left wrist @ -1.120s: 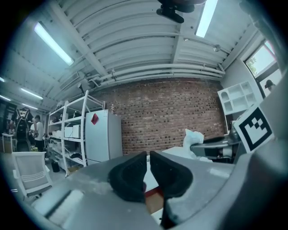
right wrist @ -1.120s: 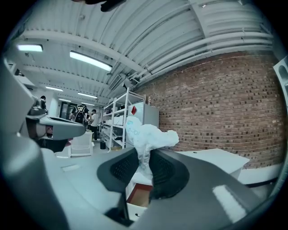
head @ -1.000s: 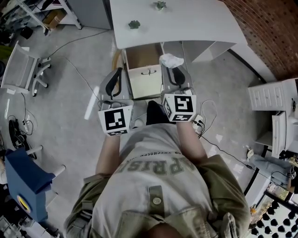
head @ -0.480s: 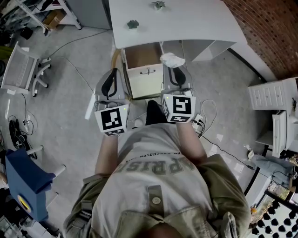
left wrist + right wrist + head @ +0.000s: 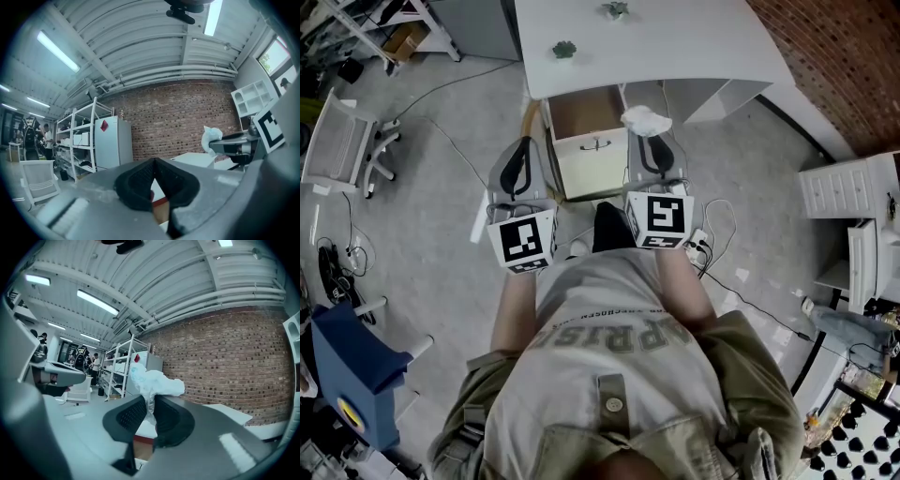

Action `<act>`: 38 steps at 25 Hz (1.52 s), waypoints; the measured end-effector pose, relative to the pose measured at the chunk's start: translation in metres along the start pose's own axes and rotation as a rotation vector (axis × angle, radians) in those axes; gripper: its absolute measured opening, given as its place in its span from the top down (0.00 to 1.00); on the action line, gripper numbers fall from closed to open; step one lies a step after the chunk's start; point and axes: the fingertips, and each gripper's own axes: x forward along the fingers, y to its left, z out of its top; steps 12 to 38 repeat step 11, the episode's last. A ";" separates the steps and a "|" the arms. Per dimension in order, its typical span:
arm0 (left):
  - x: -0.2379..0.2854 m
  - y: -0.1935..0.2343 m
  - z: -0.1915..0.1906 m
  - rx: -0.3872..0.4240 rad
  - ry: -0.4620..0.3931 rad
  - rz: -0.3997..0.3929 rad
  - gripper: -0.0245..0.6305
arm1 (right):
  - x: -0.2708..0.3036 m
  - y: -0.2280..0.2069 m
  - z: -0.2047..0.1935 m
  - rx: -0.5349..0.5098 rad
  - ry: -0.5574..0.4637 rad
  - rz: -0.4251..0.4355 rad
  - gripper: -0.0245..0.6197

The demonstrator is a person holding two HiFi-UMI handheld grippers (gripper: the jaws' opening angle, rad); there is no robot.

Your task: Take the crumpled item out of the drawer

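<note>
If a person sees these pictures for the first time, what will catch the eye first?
First, the crumpled white item, pinched between the jaws of the right hand-held gripper and held up beside the open drawer of the white desk. Next, the black-and-white marker cubes on both hand-held grippers, close to the person's chest in the head view. The left hand-held gripper is shut and empty.

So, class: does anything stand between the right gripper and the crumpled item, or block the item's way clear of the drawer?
Nothing visible does. The right gripper pinches the crumpled item directly, and the item shows clear of the open drawer, to its right.
</note>
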 end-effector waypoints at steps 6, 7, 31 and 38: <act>0.000 0.001 0.000 -0.007 0.002 0.003 0.95 | -0.001 -0.001 0.003 -0.005 -0.005 -0.003 0.89; 0.000 0.001 0.000 -0.007 0.003 0.002 0.95 | -0.001 -0.002 0.004 -0.004 -0.005 -0.005 0.89; -0.001 0.001 -0.002 -0.006 0.007 0.003 0.95 | -0.001 -0.006 0.005 -0.005 -0.008 -0.008 0.89; -0.001 0.001 -0.002 -0.006 0.007 0.003 0.95 | -0.001 -0.006 0.005 -0.005 -0.008 -0.008 0.89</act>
